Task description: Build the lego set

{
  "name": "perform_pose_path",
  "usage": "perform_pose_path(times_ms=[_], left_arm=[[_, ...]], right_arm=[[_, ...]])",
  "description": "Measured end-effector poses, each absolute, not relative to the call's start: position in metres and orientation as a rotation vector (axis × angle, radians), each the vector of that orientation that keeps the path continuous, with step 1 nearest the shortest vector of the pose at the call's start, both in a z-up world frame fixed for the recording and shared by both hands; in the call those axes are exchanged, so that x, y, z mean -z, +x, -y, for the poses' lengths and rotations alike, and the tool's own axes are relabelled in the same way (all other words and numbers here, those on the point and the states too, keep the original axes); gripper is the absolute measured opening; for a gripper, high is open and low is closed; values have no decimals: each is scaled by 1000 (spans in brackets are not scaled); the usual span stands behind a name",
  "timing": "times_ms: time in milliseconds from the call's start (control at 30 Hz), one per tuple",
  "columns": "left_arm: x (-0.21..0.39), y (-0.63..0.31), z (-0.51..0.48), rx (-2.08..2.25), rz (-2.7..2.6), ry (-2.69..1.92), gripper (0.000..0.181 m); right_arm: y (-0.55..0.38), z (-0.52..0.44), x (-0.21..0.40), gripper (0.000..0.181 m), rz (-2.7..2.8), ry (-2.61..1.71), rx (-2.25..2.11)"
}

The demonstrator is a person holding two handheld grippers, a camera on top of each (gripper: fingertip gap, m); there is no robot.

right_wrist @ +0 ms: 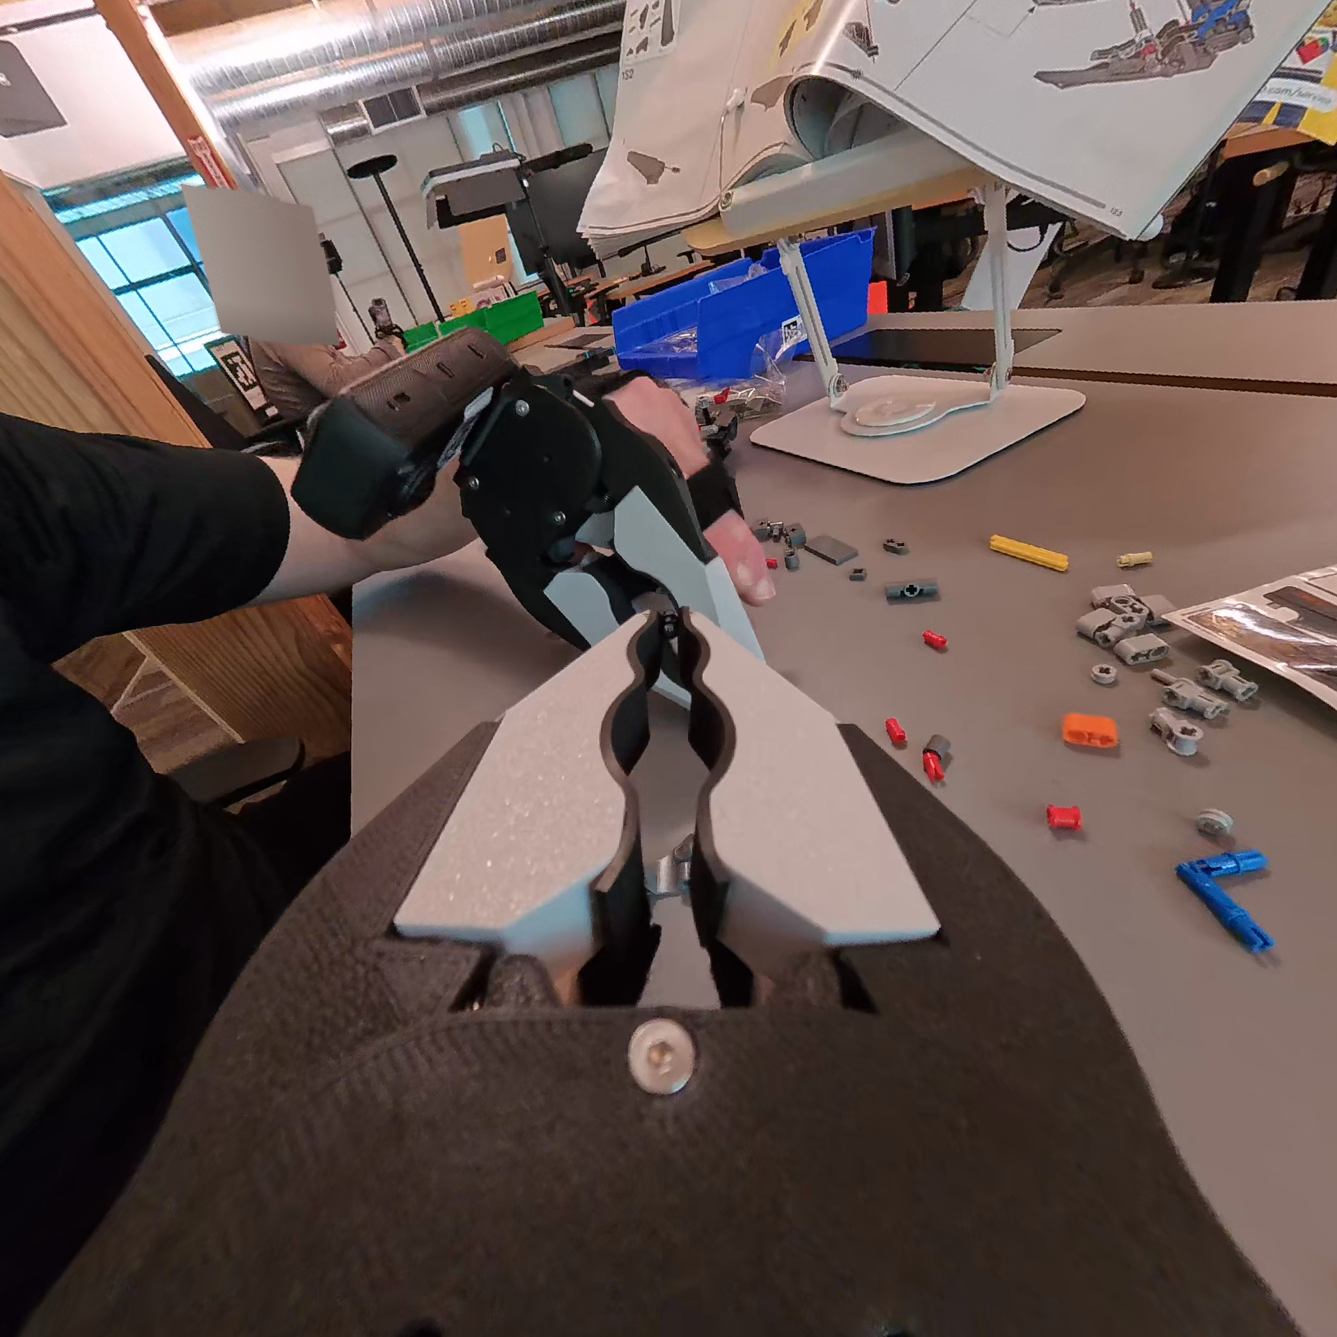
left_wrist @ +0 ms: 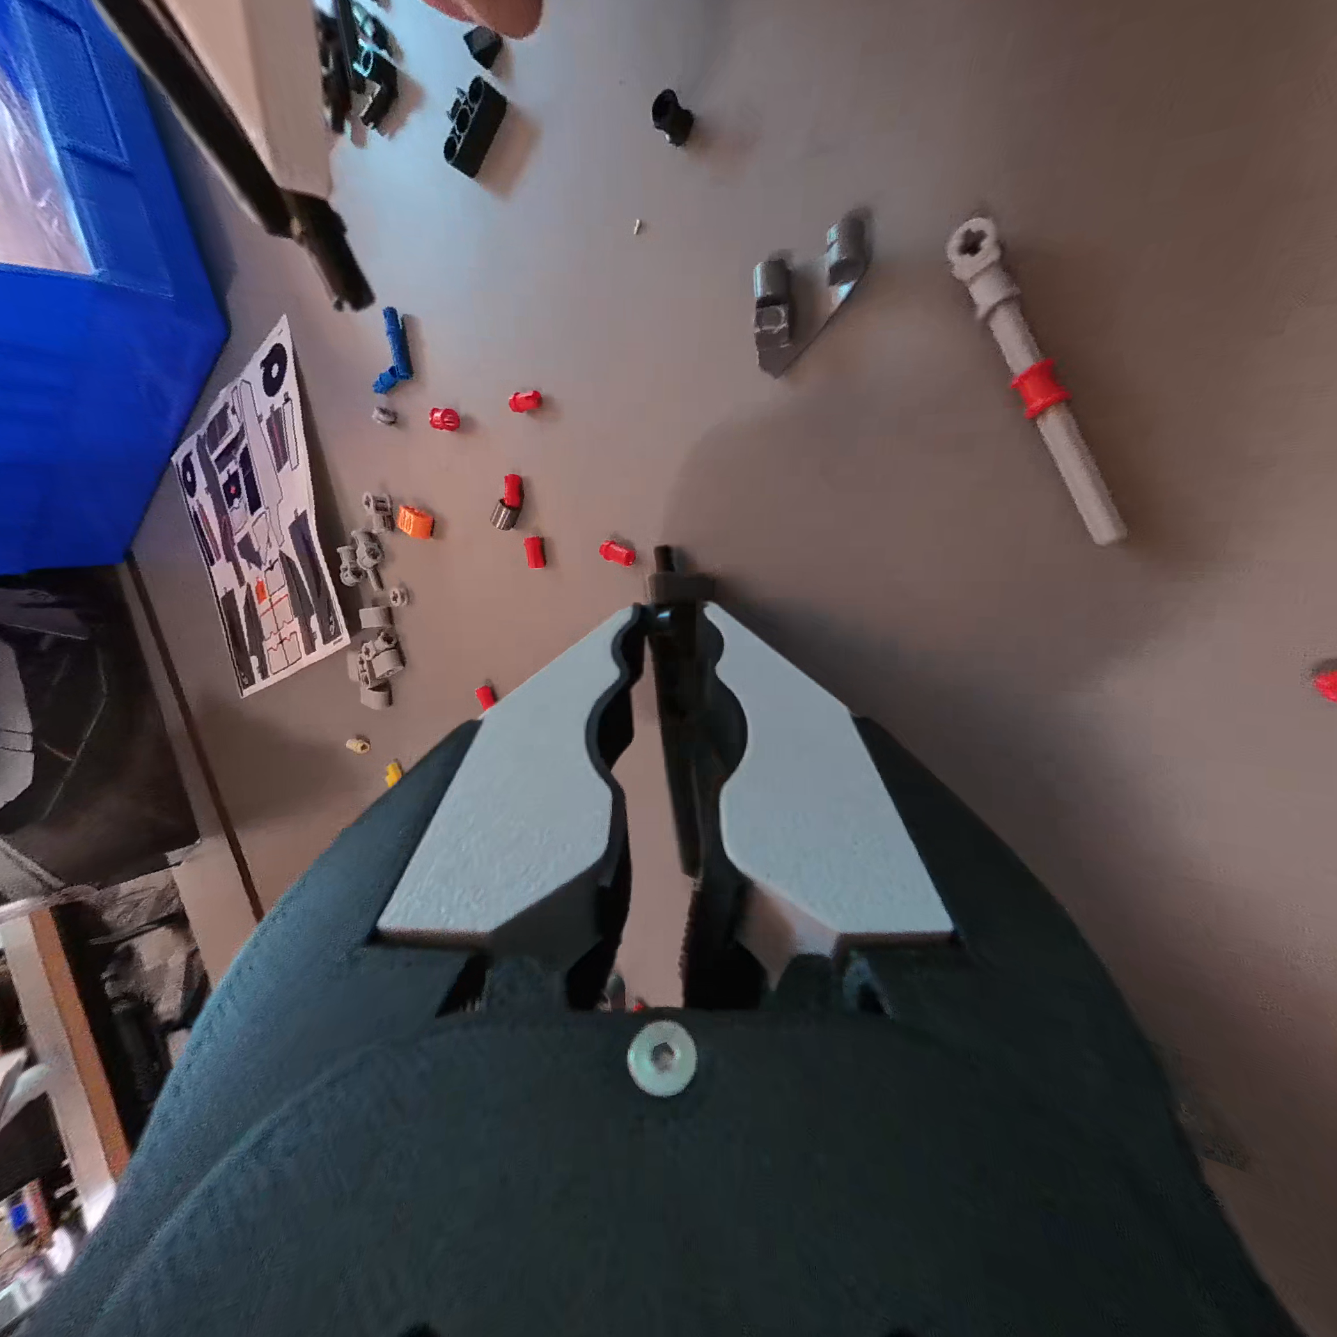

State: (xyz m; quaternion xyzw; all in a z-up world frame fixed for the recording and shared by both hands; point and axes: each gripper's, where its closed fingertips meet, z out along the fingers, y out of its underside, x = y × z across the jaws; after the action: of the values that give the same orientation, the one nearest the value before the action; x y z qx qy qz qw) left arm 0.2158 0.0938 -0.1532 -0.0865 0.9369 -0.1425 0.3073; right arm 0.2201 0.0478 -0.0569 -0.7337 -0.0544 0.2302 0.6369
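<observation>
Left fingers (left_wrist: 655,615) clamp black axle piece (left_wrist: 669,651); right fingers (right_wrist: 669,622) pinch small black part (right_wrist: 667,626), meeting it. Build early: loose pieces (right_wrist: 1128,629) scattered on worktop (right_wrist: 940,1013) at 2 o'clock, unassembled.

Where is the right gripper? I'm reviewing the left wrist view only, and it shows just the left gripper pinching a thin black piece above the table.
Observer: In the right wrist view, the right gripper points at the left gripper. The tips of the two line up, and the right's fingers are nearly together.
Operator: What's beyond them?
Observer: An open instruction booklet sits on a white stand at the far side of the table.
</observation>
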Motion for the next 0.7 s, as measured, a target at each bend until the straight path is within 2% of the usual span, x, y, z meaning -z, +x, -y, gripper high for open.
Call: perform_pose_path(times_ms=[167, 533, 700], left_arm=[[144, 223, -88, 425, -2423, -219, 7], [51, 221, -45, 959, -2106, -310, 6], [43, 220, -46, 961, -2070, -314, 6]], right_arm=[[222, -46, 56, 1, 127, -1673, -494], [216, -40, 20, 1, 190, -1540, -261], [210, -41, 18, 1, 217, -1546, -236]])
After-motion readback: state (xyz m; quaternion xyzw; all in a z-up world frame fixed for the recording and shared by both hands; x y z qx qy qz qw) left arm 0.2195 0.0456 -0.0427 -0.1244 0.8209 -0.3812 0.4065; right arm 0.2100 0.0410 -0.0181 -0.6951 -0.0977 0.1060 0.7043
